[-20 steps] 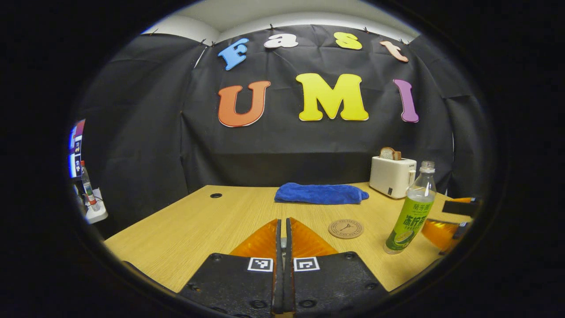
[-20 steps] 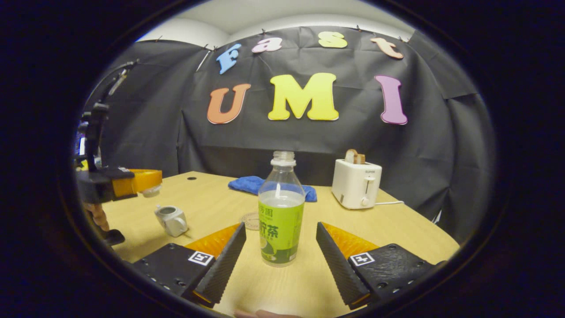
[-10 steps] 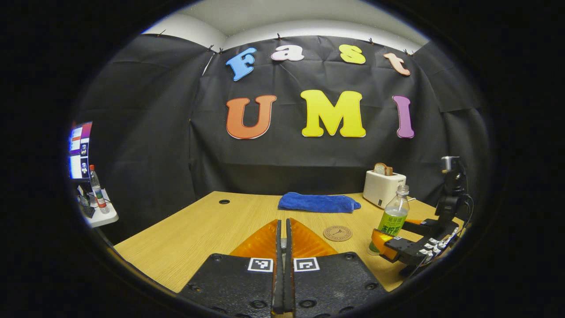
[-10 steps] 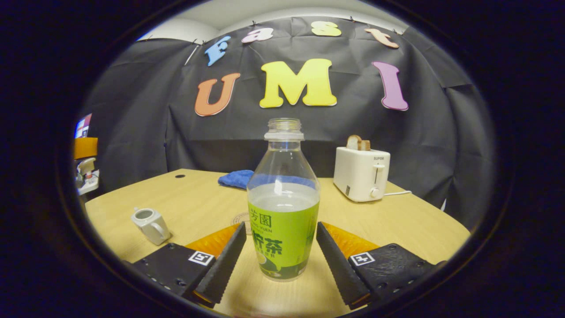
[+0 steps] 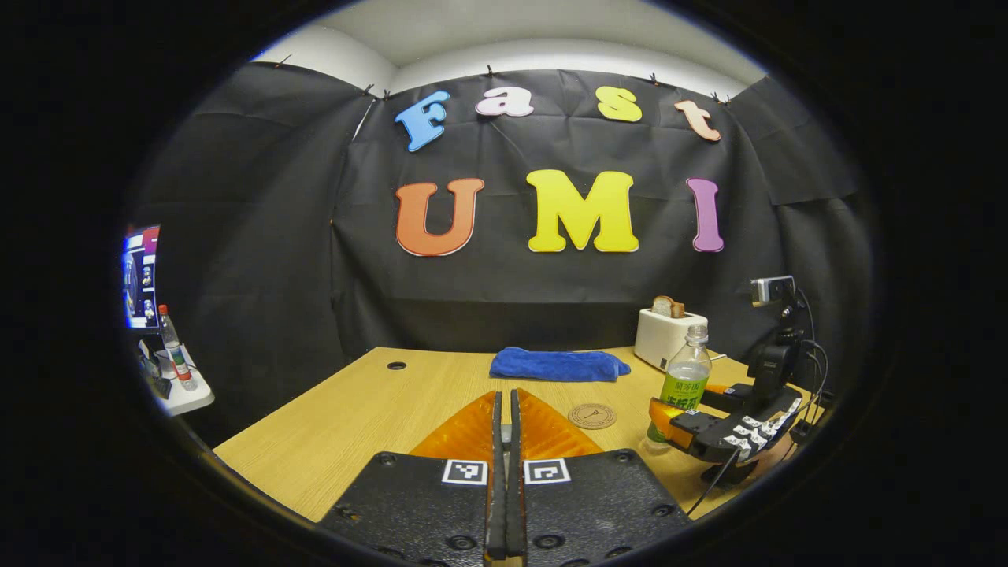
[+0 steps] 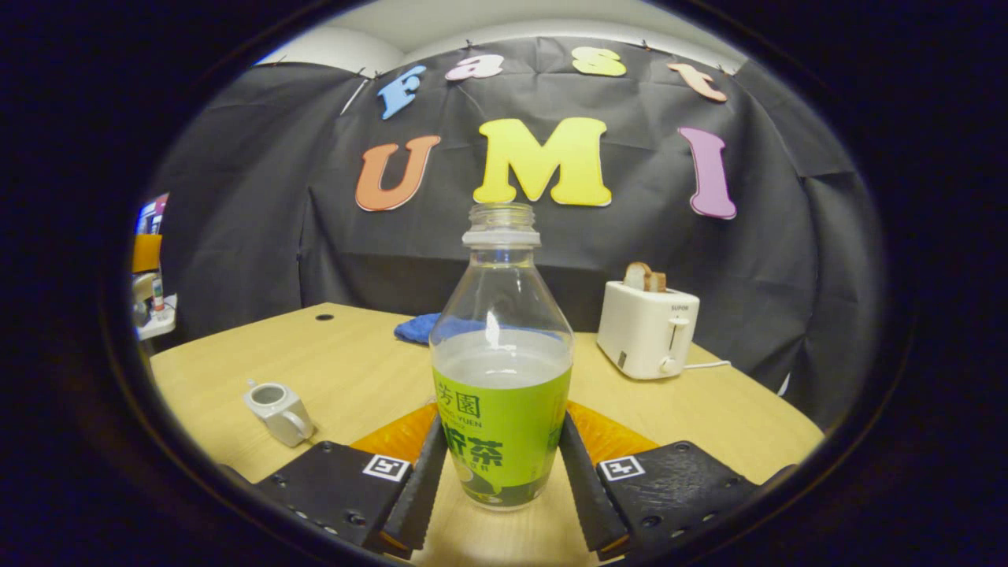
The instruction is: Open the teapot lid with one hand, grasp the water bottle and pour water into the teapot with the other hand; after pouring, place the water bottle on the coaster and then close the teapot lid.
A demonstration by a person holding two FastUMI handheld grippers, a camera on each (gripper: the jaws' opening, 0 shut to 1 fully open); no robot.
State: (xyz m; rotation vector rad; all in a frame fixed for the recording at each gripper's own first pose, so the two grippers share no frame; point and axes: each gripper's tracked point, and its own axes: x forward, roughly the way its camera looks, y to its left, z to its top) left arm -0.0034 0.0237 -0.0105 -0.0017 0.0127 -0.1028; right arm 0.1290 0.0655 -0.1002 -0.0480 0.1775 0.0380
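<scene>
Right gripper view: our right hand-held gripper (image 6: 502, 496) pinches the bottle (image 6: 502, 378) near the counter's (image 6: 709, 409) front edge. Teapot (image 6: 276, 409) stands lidless toward the left edge. Left hand-held gripper (image 5: 505, 472) pressed together; contents unclear. Pouring, coaster (image 5: 591, 416), lid remain.

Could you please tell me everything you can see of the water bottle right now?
The water bottle is clear plastic, uncapped, with a green label around its lower half and pale liquid up to roughly mid-height. It stands upright on the wooden table, in front of the toaster and the blue cloth. The right gripper brackets its labelled base, one finger against each side. In the left gripper view it stands just right of the coaster.
</scene>
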